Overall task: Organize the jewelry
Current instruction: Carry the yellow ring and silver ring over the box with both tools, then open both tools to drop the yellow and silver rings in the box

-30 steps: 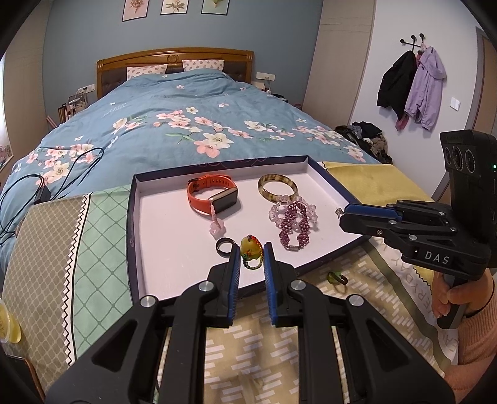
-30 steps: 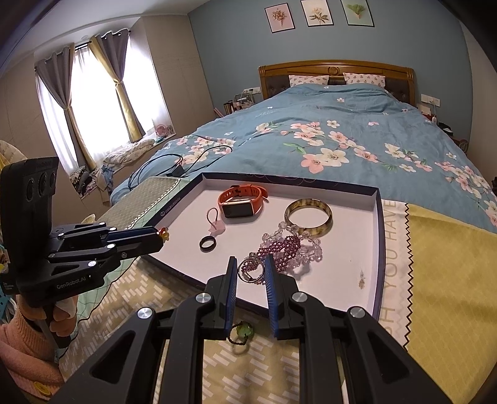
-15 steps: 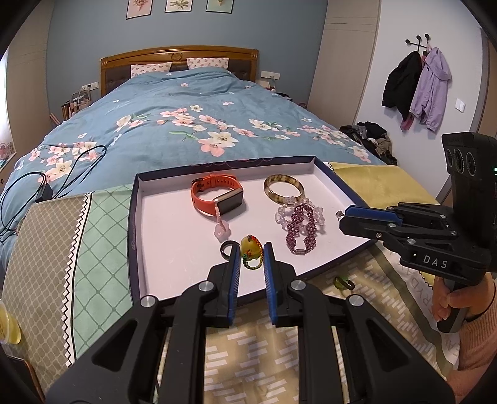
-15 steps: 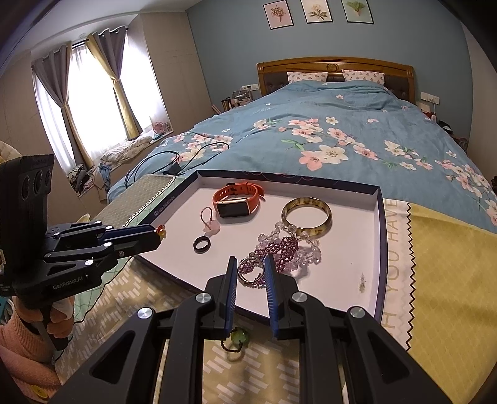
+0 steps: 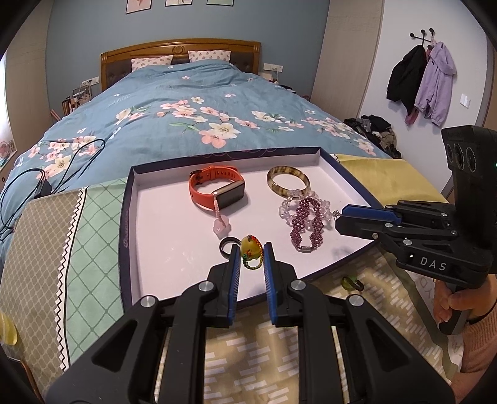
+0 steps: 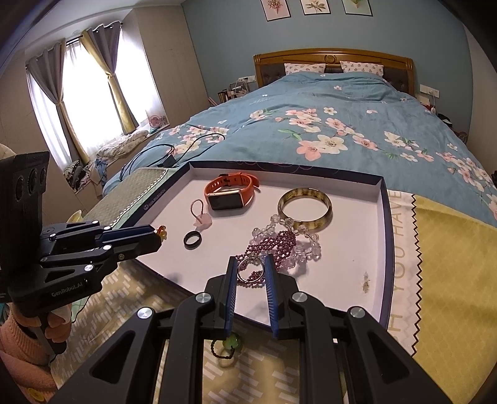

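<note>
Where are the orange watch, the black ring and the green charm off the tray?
orange watch (image 5: 230, 193), left wrist view, screen face.
black ring (image 6: 192, 239), right wrist view, band.
green charm (image 6: 231, 342), right wrist view, green bead.

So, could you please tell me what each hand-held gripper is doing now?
Left hand-held gripper: closed on the yellow charm.
Right hand-held gripper: closed on a metal ring.

- Blue wall (image 5: 77, 28), three prints (image 6: 316, 7)
- Wooden headboard (image 6: 334, 56), floral blue duvet (image 5: 192, 102)
- Curtained window (image 6: 90, 90), daylight
- Coats (image 5: 422, 77) on wall hooks
</note>
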Available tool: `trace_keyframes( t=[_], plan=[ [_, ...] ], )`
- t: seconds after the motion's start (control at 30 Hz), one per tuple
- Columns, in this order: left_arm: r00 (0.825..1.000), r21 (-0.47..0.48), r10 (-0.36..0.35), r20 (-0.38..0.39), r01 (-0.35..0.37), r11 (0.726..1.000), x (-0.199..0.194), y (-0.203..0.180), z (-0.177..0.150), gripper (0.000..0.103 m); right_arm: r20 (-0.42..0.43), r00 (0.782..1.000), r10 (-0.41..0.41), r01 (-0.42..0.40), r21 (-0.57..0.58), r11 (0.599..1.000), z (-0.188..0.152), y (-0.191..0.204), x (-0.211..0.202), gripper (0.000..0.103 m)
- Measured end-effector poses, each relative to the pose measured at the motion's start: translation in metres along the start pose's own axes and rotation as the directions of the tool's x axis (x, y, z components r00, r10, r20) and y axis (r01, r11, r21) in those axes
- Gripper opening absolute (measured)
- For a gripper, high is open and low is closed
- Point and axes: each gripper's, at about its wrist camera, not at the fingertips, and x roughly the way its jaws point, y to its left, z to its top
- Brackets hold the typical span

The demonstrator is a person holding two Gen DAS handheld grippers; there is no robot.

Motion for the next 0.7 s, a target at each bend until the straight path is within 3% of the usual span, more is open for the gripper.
trace_keyframes(
  t=[0.7],
  plan=[
    [0.999,-0.029,0.003,-0.046,-0.004,1.000,0.027,0.006,0.001,0.015,-0.035,0.999,-0.011,0.012,0.033,0.999,-0.001,-0.008,0.016,0.016]
  ],
)
